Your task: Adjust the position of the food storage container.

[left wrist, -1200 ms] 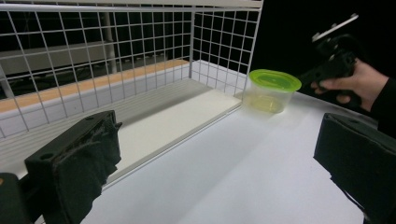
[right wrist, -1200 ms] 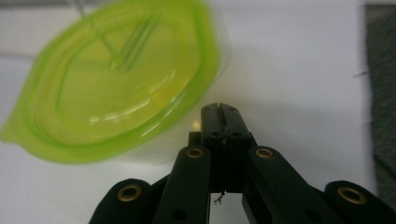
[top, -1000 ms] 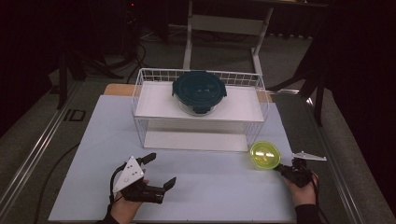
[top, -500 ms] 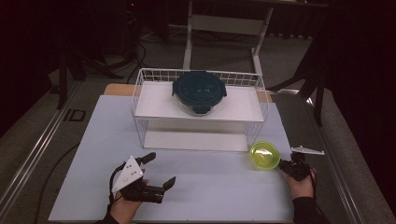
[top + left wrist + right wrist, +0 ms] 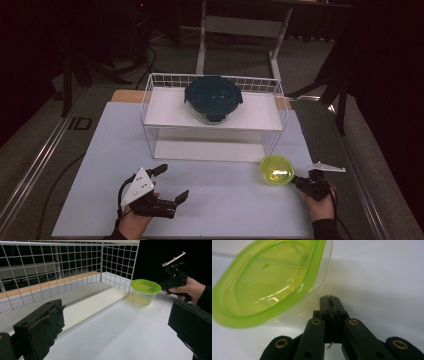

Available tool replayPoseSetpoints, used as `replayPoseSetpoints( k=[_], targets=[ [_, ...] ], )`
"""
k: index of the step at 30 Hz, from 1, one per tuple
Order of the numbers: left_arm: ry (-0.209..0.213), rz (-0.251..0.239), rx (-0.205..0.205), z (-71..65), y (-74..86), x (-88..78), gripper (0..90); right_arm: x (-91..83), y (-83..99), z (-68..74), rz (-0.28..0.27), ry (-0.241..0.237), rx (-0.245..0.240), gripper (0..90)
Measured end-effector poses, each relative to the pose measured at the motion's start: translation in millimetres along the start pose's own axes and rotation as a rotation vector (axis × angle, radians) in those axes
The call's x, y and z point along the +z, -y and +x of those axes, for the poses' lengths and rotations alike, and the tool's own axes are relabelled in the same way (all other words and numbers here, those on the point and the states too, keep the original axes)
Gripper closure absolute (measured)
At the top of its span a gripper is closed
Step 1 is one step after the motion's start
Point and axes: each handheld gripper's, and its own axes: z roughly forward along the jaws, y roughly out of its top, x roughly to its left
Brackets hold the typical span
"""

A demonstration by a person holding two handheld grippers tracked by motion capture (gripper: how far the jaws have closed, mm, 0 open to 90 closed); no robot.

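A white table (image 5: 210,195) carries a wire rack (image 5: 212,117) along its far edge, a lidded tub (image 5: 277,170) near its right edge, and two hand-held grippers toward its near edge.

Tub: clear plastic with a yellow-green lid, standing upright on the table just off the rack's near right corner (in the left gripper view it sits beside the rack's corner post (image 5: 144,291)).

Right gripper (image 5: 301,182): held low over the table near the right edge, pointing at the tub from the right. Its jaws are clenched together with nothing between them; in the right gripper view the tips (image 5: 329,300) meet just beside the tub's clear wall (image 5: 274,287), and whether they touch it cannot be told.

Left gripper (image 5: 172,182): held near the near left corner of the table, well apart from the tub. Its jaws stand wide and released, with nothing between the black pads (image 5: 41,327).

Rack: a round glass container with a dark blue-green lid (image 5: 213,97) rests on its upper shelf.
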Motion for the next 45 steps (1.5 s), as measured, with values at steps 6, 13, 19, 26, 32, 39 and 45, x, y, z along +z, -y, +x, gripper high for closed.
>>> replayPoseSetpoints(
  k=[6, 13, 19, 26, 32, 39, 45],
  targets=[
    [-0.001, -0.001, 0.002, 0.4, -0.3, -0.9, 0.9, -2.3, 2.3, 8.5, 0.001, -0.011, -0.023, 90.0],
    [-0.003, -0.005, 0.003, 0.8, -0.9, -0.9, 0.9, -0.7, -5.6, -2.7, -0.009, 0.006, 0.003, 90.0],
    [-0.002, -0.005, 0.003, 0.7, -0.8, -0.8, 0.9, 6.7, -6.1, 5.3, 0.006, -0.019, -0.008, 90.0],
    [0.000, -0.006, 0.005, 0.0, -1.2, -1.4, 0.9, 10.3, -6.8, 17.0, 0.009, -0.055, -0.024, 90.0],
    [0.001, -0.003, 0.006, -0.4, -0.7, -1.2, 0.9, 18.7, -7.9, 29.5, 0.025, -0.086, -0.049, 90.0],
    [0.002, 0.000, 0.005, -0.3, -0.3, -1.1, 0.9, 22.8, -10.4, 33.6, 0.032, -0.086, -0.059, 90.0],
    [0.001, 0.002, 0.002, 0.3, 0.3, -0.2, 0.9, 21.3, -16.7, 23.9, 0.011, -0.062, -0.035, 90.0]
  ],
)
